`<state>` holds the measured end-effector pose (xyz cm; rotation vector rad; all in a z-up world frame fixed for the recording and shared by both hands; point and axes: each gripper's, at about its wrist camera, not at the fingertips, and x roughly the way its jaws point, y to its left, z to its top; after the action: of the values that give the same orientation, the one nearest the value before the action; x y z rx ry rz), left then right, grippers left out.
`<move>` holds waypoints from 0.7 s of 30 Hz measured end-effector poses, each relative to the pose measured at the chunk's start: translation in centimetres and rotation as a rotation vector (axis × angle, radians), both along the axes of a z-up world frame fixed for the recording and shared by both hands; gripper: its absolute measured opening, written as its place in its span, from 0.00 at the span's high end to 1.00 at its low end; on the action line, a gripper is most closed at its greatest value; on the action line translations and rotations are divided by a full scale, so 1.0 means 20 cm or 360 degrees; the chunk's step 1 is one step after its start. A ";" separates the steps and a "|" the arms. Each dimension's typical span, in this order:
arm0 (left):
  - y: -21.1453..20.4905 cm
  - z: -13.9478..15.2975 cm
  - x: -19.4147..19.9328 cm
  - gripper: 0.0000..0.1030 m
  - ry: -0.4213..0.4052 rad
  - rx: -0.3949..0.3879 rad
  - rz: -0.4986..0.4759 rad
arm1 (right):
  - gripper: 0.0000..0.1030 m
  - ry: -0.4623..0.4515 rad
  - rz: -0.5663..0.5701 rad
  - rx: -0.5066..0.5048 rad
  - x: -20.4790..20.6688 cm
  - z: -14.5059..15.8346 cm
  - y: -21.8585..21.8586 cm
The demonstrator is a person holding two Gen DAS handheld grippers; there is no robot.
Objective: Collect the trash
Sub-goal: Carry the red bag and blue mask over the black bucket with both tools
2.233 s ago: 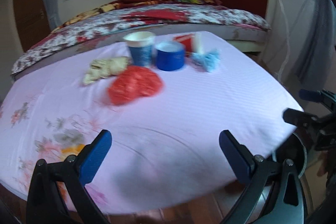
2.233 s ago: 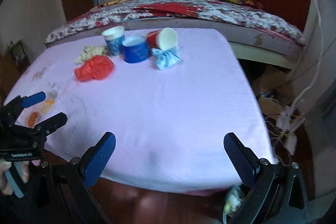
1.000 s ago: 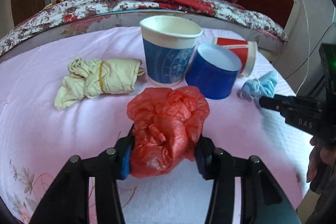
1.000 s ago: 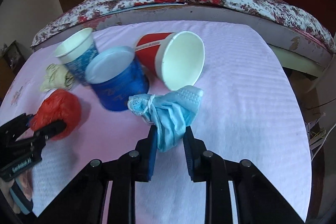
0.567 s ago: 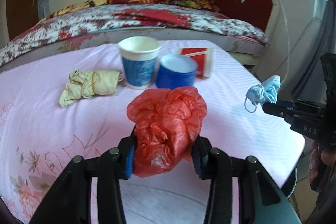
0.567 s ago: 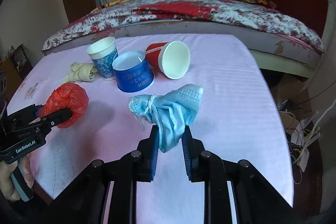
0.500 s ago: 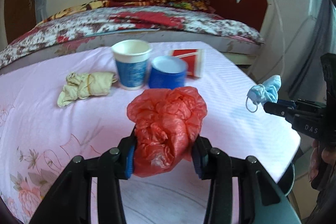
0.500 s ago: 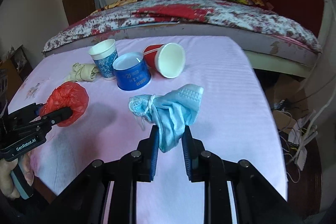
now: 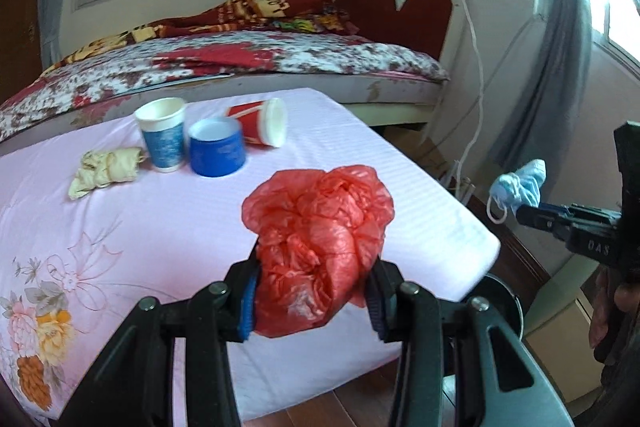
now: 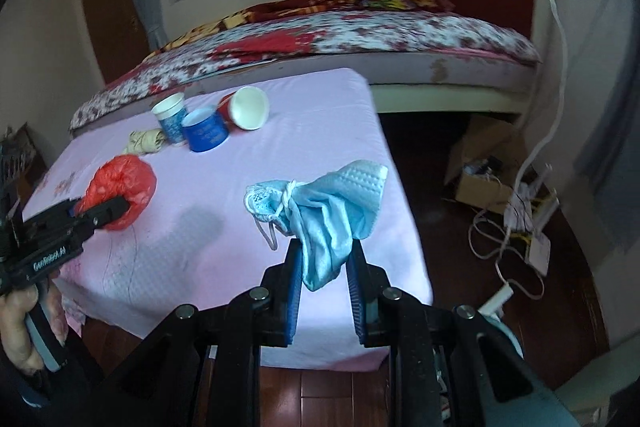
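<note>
L gripper [image 9: 312, 291] pinches red bag [image 9: 320, 247], R gripper [image 10: 324, 279] pinches mask [image 10: 324, 219]; both lifted off table [image 9: 160, 227], likely for binning

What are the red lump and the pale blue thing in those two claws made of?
The red lump looks like a thin plastic bag: glossy, translucent, finely crinkled. The pale blue thing seems a non-woven fabric face mask: matte, soft folds, an embossed edge and white elastic loops.

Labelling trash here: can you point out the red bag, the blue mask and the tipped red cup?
red bag [image 9: 316, 239], left wrist view, crumpled middle.
blue mask [image 10: 328, 223], right wrist view, hanging fold.
red cup [image 9: 250, 125], left wrist view, red side wall.
</note>
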<state>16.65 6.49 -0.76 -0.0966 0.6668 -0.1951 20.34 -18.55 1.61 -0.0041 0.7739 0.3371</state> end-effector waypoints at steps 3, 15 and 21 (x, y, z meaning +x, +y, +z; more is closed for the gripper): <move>-0.08 0.04 -0.03 0.57 -0.0019 0.0025 -0.0037 | 0.78 -0.0035 -0.0031 0.0035 -0.04 0.04 -0.08; -0.41 0.07 -0.07 0.57 -0.0039 0.0091 -0.0231 | 0.78 -0.0043 -0.0160 0.0050 -0.21 0.04 -0.38; -0.60 0.06 -0.07 0.57 -0.0031 0.0100 -0.0341 | 0.77 -0.0020 -0.0258 0.0043 -0.28 0.00 -0.55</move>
<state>15.30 -5.52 0.40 0.0374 0.6631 -0.3801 14.81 -29.51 1.61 0.0811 0.7519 0.1935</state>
